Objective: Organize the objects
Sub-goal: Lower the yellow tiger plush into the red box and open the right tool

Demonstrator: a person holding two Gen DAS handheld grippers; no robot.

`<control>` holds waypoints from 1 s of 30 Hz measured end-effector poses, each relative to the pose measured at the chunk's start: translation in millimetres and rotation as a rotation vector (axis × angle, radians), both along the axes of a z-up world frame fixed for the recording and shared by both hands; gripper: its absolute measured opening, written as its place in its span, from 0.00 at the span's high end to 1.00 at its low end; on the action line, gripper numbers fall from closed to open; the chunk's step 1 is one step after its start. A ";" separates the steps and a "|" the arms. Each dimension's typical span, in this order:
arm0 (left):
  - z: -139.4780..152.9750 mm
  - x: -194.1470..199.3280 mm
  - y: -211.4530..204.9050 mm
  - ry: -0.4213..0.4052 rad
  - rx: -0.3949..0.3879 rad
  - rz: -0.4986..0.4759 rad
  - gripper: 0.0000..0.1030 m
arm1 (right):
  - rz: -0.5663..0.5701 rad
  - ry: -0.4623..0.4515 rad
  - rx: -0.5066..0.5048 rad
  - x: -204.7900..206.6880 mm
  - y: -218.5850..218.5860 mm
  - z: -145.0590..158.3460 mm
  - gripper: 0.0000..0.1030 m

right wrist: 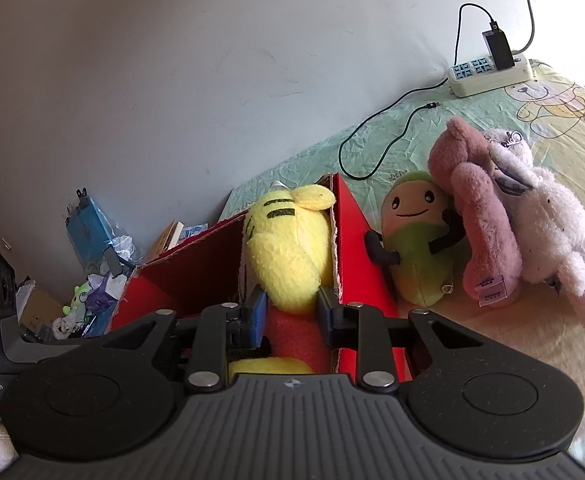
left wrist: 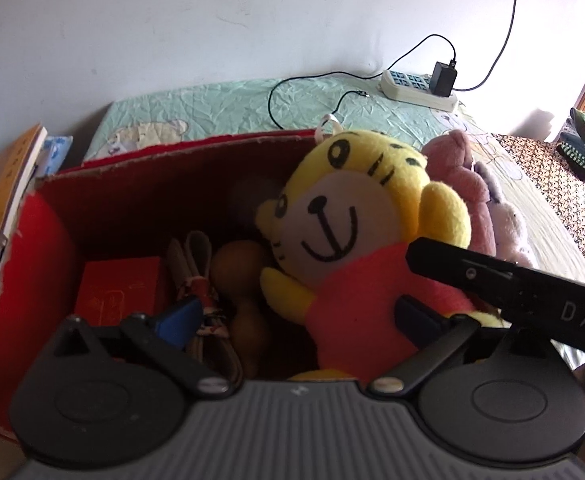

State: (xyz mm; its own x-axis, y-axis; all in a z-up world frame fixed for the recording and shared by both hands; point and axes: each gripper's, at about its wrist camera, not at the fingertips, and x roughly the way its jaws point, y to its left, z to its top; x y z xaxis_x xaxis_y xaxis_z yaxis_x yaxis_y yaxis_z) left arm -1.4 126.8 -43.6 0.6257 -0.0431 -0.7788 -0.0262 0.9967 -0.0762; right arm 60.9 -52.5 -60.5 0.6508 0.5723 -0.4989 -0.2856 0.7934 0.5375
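Yellow plush tiger in red shirt [left wrist: 352, 240] sits half inside red cardboard box [left wrist: 40, 240] on bed, against its right wall; right gripper [right wrist: 290, 312] jaws clenched on its body, left gripper [left wrist: 296, 320] jaws spread wide, released. Left on bed beside box: green bean plush [right wrist: 416, 240], pink plush bear [right wrist: 480, 216], white plush rabbit [right wrist: 552, 232]

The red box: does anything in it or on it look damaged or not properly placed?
The red box has a torn, frayed cardboard rim. The yellow tiger plush is not settled inside; it leans against the right wall, head above the rim, with the right claw shut on it.
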 end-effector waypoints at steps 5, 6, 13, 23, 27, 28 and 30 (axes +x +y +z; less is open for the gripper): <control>0.5 -0.1 -0.4 0.010 0.006 0.012 0.01 | 0.004 -0.002 -0.001 -0.8 -0.2 0.1 0.73; 0.5 -0.2 -0.8 0.012 0.008 0.014 0.01 | 0.004 -0.003 -0.001 -1.1 -0.4 0.1 0.73; -0.3 -3.0 -4.5 0.028 0.011 0.032 0.01 | 0.011 -0.004 -0.016 -3.4 0.3 1.0 0.73; 2.7 -9.6 -8.7 0.044 0.032 0.058 0.01 | 0.004 0.026 -0.043 -9.1 2.3 6.0 0.73; 7.3 -13.4 -12.0 0.051 0.055 0.073 0.01 | -0.001 0.037 -0.034 -13.9 -0.4 9.0 0.69; 8.3 -14.4 -12.4 0.054 0.058 0.076 0.01 | -0.002 0.035 -0.036 -15.4 -0.5 10.2 0.68; 10.8 -16.5 -13.4 0.058 0.062 0.081 0.01 | -0.005 0.028 -0.040 -18.4 -0.8 13.1 0.66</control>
